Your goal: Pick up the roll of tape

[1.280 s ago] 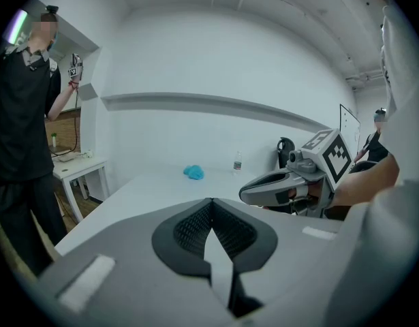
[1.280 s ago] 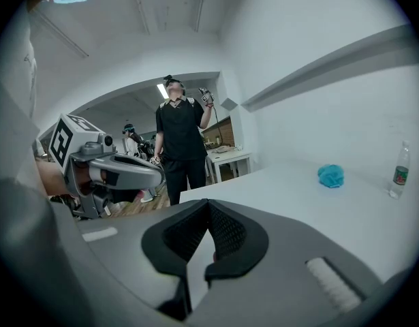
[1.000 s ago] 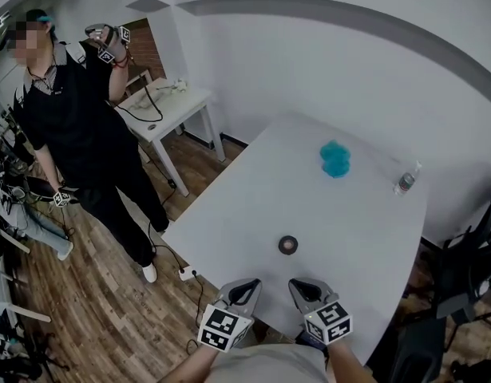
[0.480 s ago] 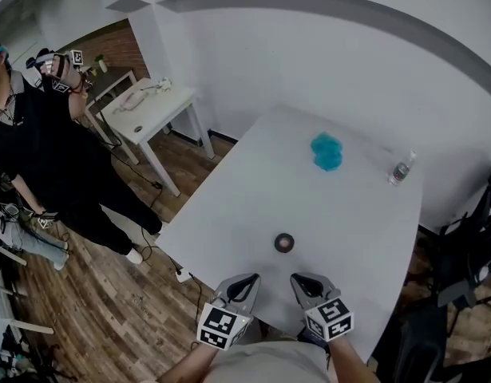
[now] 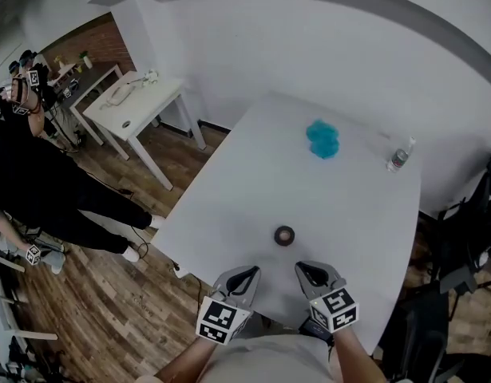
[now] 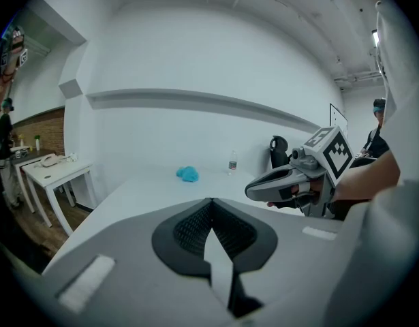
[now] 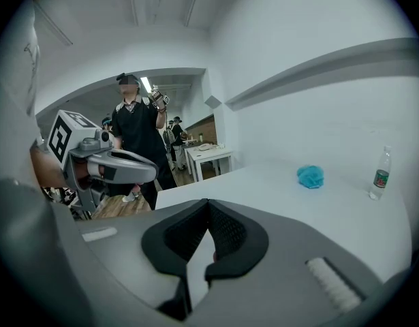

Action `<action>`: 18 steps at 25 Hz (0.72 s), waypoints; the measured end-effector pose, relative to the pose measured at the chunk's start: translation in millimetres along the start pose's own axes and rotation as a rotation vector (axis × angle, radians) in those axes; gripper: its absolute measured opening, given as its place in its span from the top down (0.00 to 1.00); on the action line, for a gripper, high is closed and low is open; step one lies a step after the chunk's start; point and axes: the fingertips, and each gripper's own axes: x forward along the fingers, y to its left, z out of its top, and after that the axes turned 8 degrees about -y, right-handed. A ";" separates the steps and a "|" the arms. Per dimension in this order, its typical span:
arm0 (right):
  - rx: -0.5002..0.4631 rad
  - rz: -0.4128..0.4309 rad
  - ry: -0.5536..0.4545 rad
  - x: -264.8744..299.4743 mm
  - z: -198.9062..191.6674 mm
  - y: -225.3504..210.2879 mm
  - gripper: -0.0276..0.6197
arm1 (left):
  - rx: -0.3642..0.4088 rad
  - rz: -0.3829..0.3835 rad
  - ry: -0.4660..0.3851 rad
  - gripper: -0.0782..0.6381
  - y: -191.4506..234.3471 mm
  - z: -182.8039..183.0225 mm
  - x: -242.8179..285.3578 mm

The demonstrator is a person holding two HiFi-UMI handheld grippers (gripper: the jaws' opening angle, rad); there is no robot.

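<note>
Your left gripper [image 5: 243,274] and right gripper [image 5: 309,271] sit side by side at the near edge of the white table [image 5: 229,206], both angled slightly downward. Each one has its jaws pressed together at the tips with nothing between them. The roll of tape [image 5: 285,234], small and dark, lies flat on the tabletop just beyond the two grippers, roughly midway between their lines and touching neither. Farther across the table you have a crumpled blue object [image 5: 322,139] and, near the far right corner, a small plastic bottle [image 5: 399,157] standing upright. A person in black [image 5: 37,182] stands on the wooden floor to your left, beside a small white side table [image 5: 141,106].
</note>
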 end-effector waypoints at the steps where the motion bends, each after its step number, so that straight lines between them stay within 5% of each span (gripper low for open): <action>1: 0.001 -0.006 0.003 2.2 -0.6 -1.8 0.95 | 0.002 -0.002 0.003 0.87 2.5 -1.4 0.7; 18: 0.020 -0.062 0.065 32.3 -14.9 -22.7 0.95 | -0.006 -0.037 0.034 0.87 33.6 -22.1 25.1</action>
